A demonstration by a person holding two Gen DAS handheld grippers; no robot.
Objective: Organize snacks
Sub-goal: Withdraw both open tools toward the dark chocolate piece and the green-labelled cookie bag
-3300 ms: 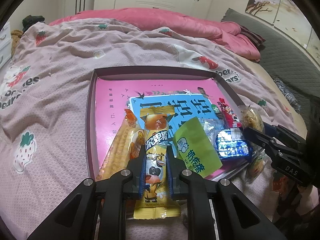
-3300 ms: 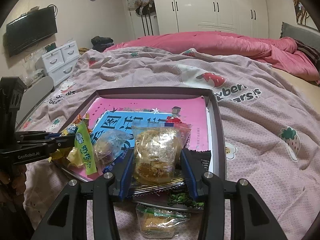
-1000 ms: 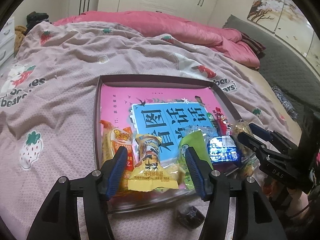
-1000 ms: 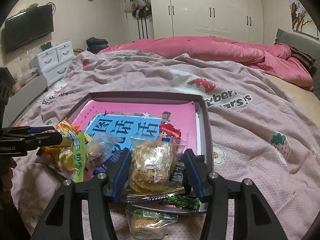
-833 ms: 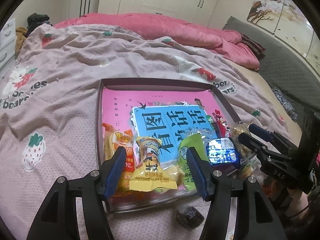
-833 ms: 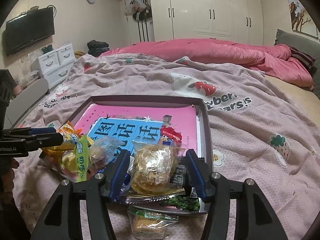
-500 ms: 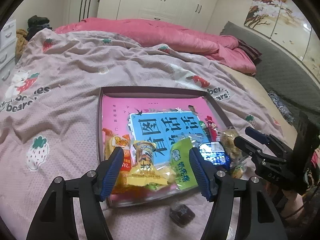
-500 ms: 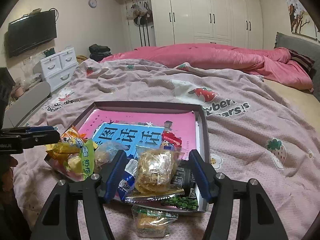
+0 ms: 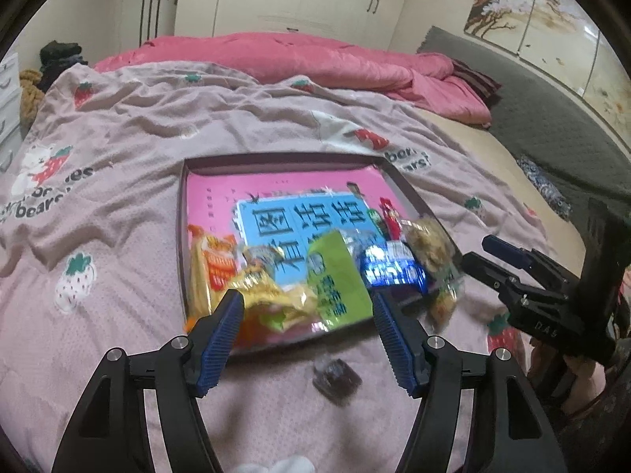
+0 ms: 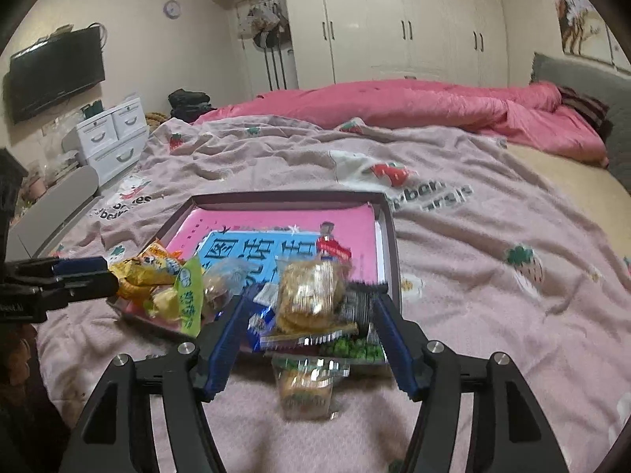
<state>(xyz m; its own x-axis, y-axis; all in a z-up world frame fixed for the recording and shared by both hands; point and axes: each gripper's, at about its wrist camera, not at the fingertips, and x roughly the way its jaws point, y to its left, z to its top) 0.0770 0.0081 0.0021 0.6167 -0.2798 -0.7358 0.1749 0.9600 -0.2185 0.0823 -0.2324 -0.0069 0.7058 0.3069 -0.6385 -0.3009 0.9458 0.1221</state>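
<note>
grippers apart, clear of snacks

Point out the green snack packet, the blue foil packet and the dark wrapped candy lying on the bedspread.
green snack packet point(image 9: 337, 276): left wrist view, middle of its face.
blue foil packet point(image 9: 390, 270): left wrist view, centre of the shiny wrapper.
dark wrapped candy point(image 9: 335, 376): left wrist view, its middle.

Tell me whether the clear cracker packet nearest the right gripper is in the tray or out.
Out. The clear cracker packet lies on the blanket, just outside the tray near edge.
</note>
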